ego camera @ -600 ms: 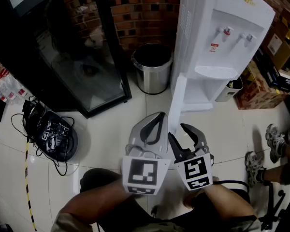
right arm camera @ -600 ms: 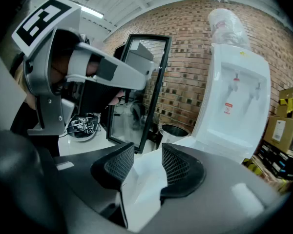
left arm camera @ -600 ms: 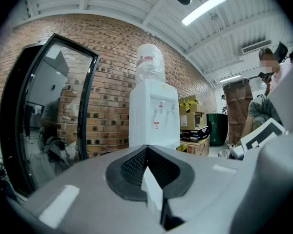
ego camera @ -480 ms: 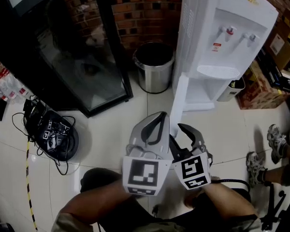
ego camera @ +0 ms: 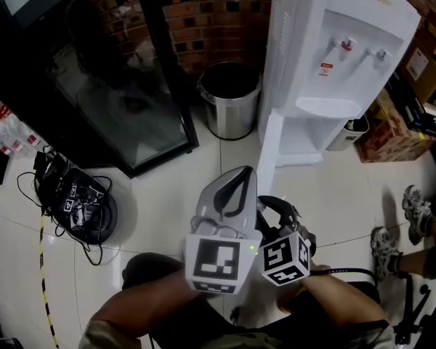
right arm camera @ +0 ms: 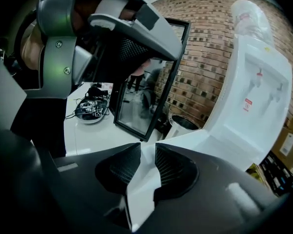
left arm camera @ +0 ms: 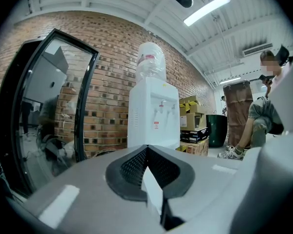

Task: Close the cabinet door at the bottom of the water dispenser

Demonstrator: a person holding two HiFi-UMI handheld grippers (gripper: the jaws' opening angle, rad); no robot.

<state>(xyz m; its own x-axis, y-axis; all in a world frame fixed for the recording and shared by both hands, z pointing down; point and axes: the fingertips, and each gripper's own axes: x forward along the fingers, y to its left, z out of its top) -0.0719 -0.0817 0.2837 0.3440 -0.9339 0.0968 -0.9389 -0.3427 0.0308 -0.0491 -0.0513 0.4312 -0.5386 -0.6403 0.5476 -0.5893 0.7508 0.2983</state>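
Observation:
The white water dispenser (ego camera: 334, 35) stands against the brick wall, and its bottom cabinet door (ego camera: 267, 147) swings out towards me. My black right gripper (ego camera: 276, 201) sits at the door's free edge. In the right gripper view the white door (right arm camera: 185, 138) runs from the dispenser (right arm camera: 254, 96) down into the narrow gap between the ribbed pads, so the right gripper (right arm camera: 147, 150) is shut on it. My grey left gripper (ego camera: 240, 173) hovers just left of the door, shut and holding nothing. The left gripper (left arm camera: 146, 148) points level at the dispenser (left arm camera: 154, 111).
A steel trash bin (ego camera: 230, 100) stands left of the dispenser, beside a black glass-door cabinet (ego camera: 94, 78). A black bowl of cables (ego camera: 80, 206) lies on the tile floor at the left. Cardboard boxes (ego camera: 400, 122) and a person's shoes (ego camera: 414, 209) are at the right.
The right gripper's jaws stood wide apart and have drawn together at the door's edge. Its marker cube has shifted slightly left. The left gripper has stayed put.

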